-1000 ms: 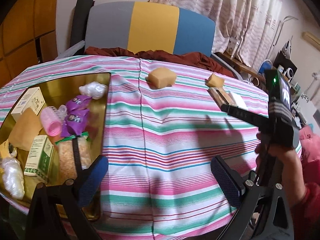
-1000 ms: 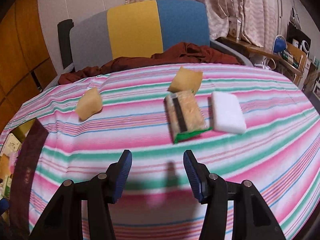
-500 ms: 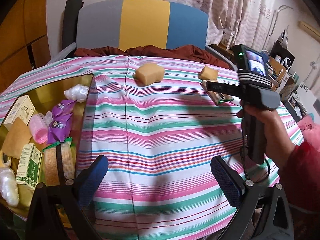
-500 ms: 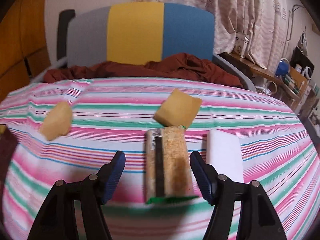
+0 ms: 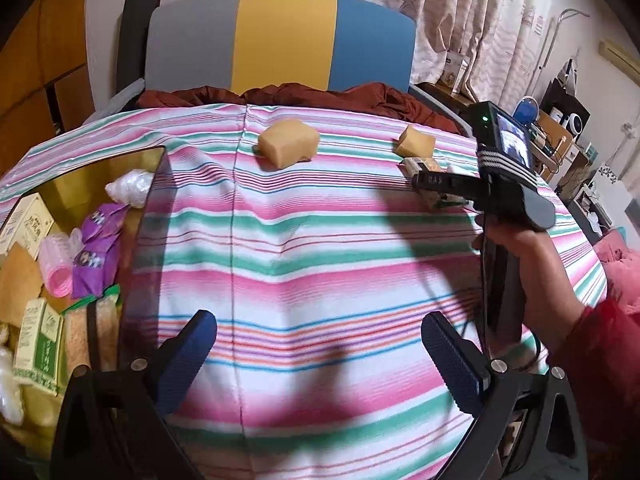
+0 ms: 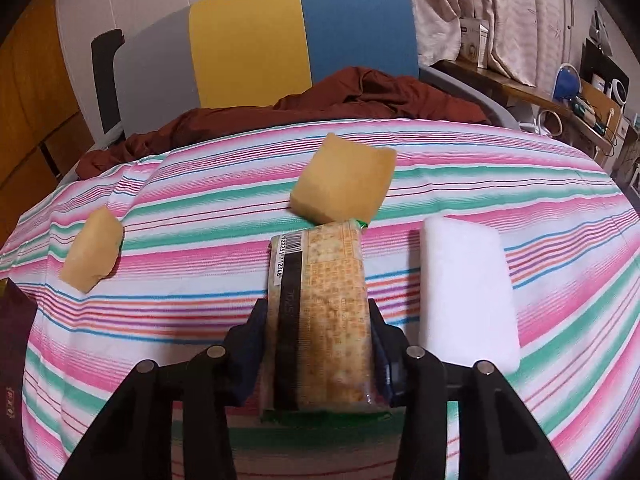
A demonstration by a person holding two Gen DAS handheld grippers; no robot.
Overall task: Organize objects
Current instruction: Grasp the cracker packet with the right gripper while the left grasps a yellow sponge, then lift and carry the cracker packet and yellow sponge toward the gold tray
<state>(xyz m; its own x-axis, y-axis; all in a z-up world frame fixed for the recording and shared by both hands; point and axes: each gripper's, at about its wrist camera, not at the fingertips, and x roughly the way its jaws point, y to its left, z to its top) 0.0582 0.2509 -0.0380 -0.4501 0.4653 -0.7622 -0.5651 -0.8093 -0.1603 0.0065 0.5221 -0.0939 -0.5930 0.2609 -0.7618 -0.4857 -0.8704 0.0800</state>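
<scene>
On a striped tablecloth (image 6: 200, 320), nearest the onlooker, the right gripper (image 6: 320, 344) has just been closing its jaws, and its blue pads now press both long sides of a cracker pack (image 6: 324, 312) lying flat on the cloth. Just right of the pack, not touching it, lies a white sponge (image 6: 466, 292). Behind the pack's far end, touching or nearly so, sits a yellow sponge (image 6: 344, 184); a second yellow sponge (image 6: 94, 256) rests well apart to the left.

Seen from the left side, the left gripper (image 5: 320, 356) hovers over bare cloth with its jaws wide apart and nothing between them. A hand (image 5: 516, 256) with a red sleeve (image 5: 600, 360) holds the right tool's handle across the table.

At the left edge stands a gold box (image 5: 120, 160), already part filled: a second cracker pack (image 5: 92, 336), green-and-white cartons (image 5: 38, 344), a pink roller (image 5: 56, 264), purple sachets (image 5: 96, 248) and white plastic bundles (image 5: 130, 188) lie inside.

Further back, a chair (image 5: 280, 40) in grey, yellow and blue stands behind the table, a brown cloth (image 6: 320, 100) draped on its seat.

By the look of it, the sorting is more than half done. Four items remain on the cloth: the gripped pack, which appears bound for the box, and three sponges, none yet lifted.
</scene>
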